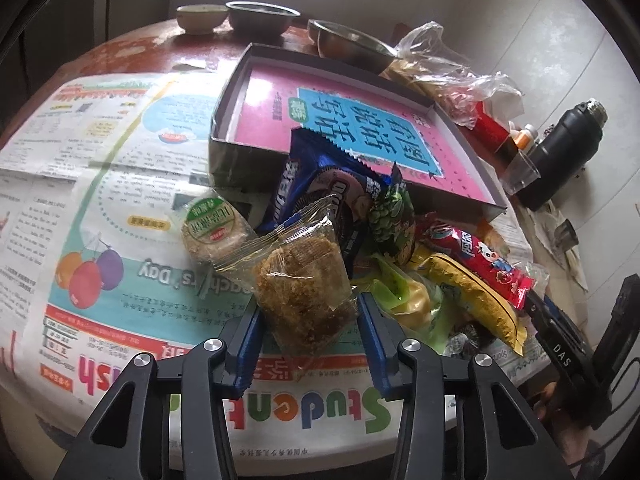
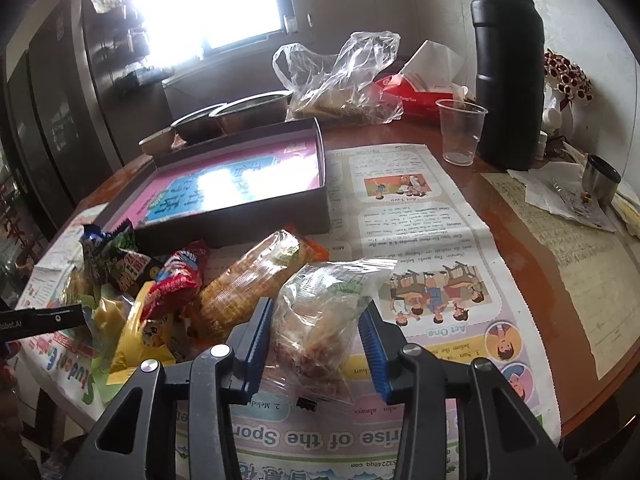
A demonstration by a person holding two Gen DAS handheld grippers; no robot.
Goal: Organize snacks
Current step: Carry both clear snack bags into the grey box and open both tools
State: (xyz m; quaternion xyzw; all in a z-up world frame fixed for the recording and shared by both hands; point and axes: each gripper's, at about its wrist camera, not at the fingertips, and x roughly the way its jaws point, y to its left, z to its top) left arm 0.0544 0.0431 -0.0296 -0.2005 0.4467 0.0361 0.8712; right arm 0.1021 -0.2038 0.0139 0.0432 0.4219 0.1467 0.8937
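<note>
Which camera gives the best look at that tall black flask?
The right wrist view: the black flask stands tall, upright and unobstructed behind a clear plastic cup. In the left wrist view the flask is small and distorted at the right edge.

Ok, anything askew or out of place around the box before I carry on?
Yes: the blue cookie packet leans over the near wall of the shallow grey box, half in, half out. The other snacks sit heaped on the newspaper. Nothing looks spilled or torn.
</note>
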